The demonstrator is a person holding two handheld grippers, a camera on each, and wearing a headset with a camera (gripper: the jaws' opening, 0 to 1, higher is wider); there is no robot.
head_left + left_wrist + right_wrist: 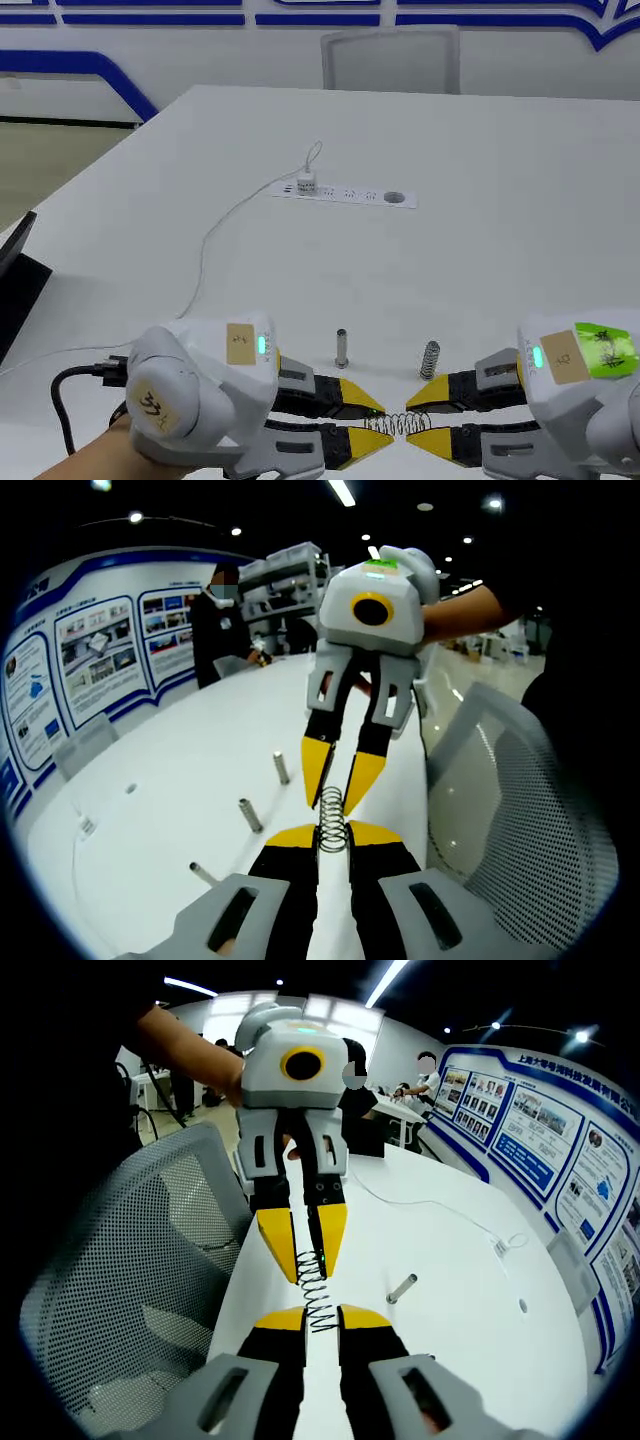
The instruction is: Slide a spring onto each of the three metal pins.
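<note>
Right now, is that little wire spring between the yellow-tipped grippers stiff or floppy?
Probably springy, not stiff: the thin silver coiled spring has open, fine coils. Likely light, since the left gripper and right gripper hold it by their tips alone. Loose, it might roll on the white table.

Bright metal wire spring (pixel 332 825), dull metal pin (pixel 341 348), smooth matt table (pixel 450 150), mesh-cloth chair (pixel 120 1260)

My right tongs (pixel 321 1320) rise from the bottom centre, their yellow tips pinching the lower end of a spring (pixel 313 1285). Its upper end sits between the left tongs (pixel 308 1252), which reach down from the top. A bare pin (pixel 401 1288) stands on the white desk (pixel 450 1250), right of centre.
</note>
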